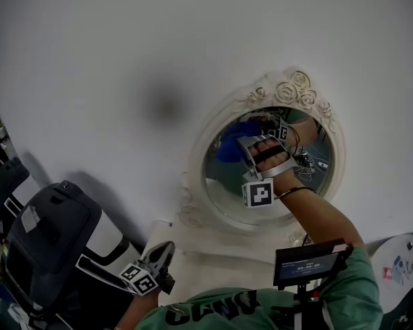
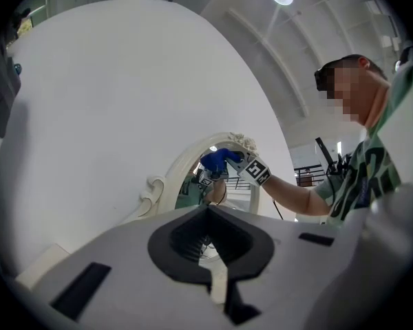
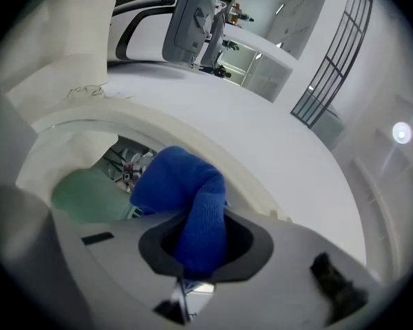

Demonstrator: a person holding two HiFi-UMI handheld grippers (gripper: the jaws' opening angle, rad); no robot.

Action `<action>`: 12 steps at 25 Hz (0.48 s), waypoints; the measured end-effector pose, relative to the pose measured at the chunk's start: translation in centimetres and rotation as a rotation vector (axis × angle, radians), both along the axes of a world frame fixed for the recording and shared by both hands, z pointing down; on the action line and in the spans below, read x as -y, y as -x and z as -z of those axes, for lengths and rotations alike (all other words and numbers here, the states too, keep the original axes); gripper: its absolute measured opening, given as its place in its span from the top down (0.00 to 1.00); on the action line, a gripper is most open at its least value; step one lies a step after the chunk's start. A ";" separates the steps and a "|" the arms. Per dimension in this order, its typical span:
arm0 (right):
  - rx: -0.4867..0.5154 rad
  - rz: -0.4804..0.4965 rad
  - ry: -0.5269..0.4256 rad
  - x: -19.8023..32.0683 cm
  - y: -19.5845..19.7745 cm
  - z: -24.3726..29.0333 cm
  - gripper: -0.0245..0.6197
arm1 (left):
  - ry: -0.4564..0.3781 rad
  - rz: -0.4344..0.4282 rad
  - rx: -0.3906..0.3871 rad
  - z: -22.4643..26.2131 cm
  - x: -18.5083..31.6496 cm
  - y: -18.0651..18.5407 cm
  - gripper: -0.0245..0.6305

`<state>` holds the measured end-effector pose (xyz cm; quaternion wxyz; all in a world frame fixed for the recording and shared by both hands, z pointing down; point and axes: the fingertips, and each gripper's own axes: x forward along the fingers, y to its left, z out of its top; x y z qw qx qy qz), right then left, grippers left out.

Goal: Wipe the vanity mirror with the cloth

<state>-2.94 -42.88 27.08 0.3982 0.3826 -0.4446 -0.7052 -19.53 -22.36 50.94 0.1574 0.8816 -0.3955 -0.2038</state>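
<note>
We face a broad bare white wall (image 1: 124, 60), open above and to the left of the one oval vanity mirror in its cream carved frame (image 1: 213, 126), with moulded roses crowning the top edge. Low on the left stands a bulky black-and-white machine (image 1: 48, 239), close to the pale counter (image 1: 213, 253) under the mirror. We count two grippers, each carrying one cube with black-and-white square markers. The right gripper (image 1: 251, 143) reaches up to the glass, its jaws clamped on the single blue terry cloth (image 1: 237, 139), which bunches against the upper-left part of the glass just inside the frame's inner edge; the glass below and to the right of it lies open. The left gripper (image 1: 162, 253) hangs low over the counter's near-left edge, well apart from the mirror, jaws together with nothing between them. A small black screen (image 1: 308, 263) sits at our chest; its figures are too small to read, and the dark lettering on our green shirt cannot be made out either.
</note>
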 end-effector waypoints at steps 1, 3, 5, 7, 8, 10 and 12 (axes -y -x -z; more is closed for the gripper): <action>-0.010 0.012 0.000 0.3 1.5 -0.1 0.89 | -0.001 0.012 0.000 -0.1 -0.2 0.6 0.96; -0.024 0.022 0.012 1.1 3.7 -0.6 0.89 | -0.006 0.037 0.000 -0.2 -0.8 1.8 0.96; -0.030 0.011 0.037 1.9 4.6 -1.3 0.88 | -0.007 0.062 -0.001 -0.3 -1.4 3.0 0.96; -0.029 0.012 0.038 2.2 4.7 -1.5 0.88 | 0.002 0.080 -0.002 -0.7 -1.7 3.9 0.96; -0.031 0.014 0.035 2.2 4.7 -1.5 0.89 | 0.010 0.083 -0.004 -0.9 -1.7 4.2 0.96; -0.027 0.013 0.034 2.2 4.4 -1.3 0.89 | 0.015 0.077 -0.006 -1.0 -1.6 4.1 0.96; -0.014 0.000 0.041 2.0 3.4 -1.1 0.89 | 0.006 0.057 -0.008 -0.6 -1.3 3.2 0.96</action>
